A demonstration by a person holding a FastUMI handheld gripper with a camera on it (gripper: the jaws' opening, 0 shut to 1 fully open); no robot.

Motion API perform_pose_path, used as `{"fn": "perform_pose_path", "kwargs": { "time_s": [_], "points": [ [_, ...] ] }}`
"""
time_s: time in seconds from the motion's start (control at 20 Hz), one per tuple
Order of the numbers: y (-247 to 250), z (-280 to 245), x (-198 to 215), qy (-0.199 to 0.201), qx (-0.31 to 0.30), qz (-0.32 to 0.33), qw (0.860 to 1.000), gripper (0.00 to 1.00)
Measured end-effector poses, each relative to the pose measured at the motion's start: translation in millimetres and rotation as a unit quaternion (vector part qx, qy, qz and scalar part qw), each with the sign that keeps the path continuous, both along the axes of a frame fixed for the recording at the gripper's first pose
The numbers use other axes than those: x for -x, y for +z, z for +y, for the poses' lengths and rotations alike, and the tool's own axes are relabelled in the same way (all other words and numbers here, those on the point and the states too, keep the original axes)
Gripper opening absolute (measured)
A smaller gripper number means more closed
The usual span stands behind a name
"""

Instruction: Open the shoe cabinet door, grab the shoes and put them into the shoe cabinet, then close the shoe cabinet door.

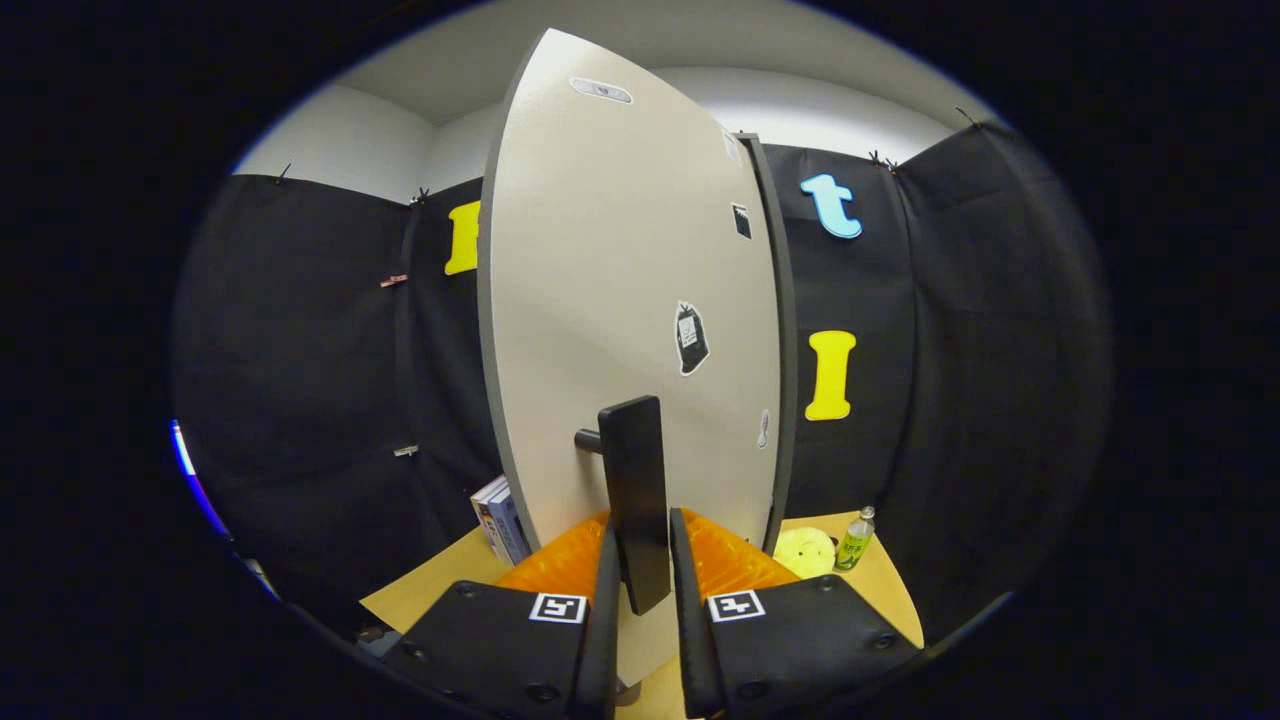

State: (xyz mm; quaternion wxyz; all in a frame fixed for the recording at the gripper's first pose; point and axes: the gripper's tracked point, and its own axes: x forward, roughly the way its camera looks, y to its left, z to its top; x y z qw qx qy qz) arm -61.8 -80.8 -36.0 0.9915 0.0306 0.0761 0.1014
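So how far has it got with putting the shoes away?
Early or late, I can't tell which. In hand: the fingers are closed on the black handle of the pale cabinet door. I can't see any shoes or the cabinet's inside, so whether they are stowed is unclear. The door looks angled, not flush, so at least shutting it remains.

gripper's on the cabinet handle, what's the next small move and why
Probably a short pull straight back on the handle. The gripper has its fingers on either side of the bar and seemingly pressing it, and the door faces the camera. No shoes are visible, so whether this opens or closes the door cannot be told.
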Motion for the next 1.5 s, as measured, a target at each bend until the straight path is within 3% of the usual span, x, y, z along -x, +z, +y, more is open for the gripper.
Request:
{"fn": "perform_pose_path", "kwargs": {
  "time_s": [0.45,0.7,1.2,1.5],
  "points": [
    [32,-52,48,-0.078,0.013,-0.042,0.996,0.29],
    [25,-68,65,-0.092,0.023,-0.041,0.995,0.29],
    [4,-34,73,-0.046,0.011,-0.03,0.998,0.29],
    [-39,7,58,-0.013,0.019,-0.02,1.0,0.29]
  ]
}}
